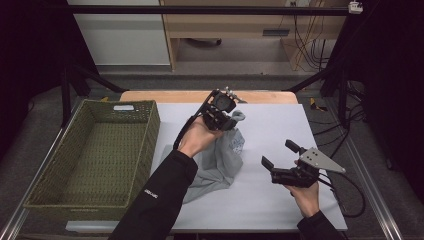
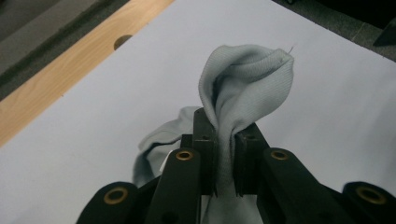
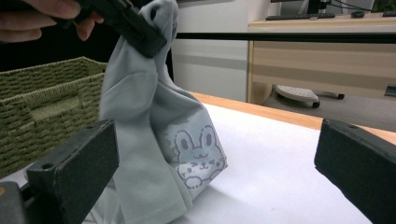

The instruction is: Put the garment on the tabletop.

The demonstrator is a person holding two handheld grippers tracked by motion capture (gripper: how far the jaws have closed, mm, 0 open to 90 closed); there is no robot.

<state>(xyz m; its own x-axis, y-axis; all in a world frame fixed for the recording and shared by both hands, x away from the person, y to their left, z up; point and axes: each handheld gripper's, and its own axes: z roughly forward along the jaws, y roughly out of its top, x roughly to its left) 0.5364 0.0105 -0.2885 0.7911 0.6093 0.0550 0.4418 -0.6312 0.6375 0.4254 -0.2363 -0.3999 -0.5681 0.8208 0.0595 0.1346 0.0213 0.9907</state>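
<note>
**While the cloth hangs: a lift in hand**

As we read it, the left tongs (image 1: 226, 116) are clenched on a bunched fold of the grey garment (image 1: 220, 165), its upper part raised and its lower part on the white table (image 1: 280, 125). The right tongs (image 1: 281, 155) wait released, jaws wide, near the rabbit print (image 3: 198, 156). We judge the next move needs a second grip, or carriage to the woven basket (image 1: 45, 192).

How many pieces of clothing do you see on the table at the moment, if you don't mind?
1: a pale grey garment at mid-table, lifted by the left gripper, its lower part resting on the table. Its folds could hide something smaller.
</note>
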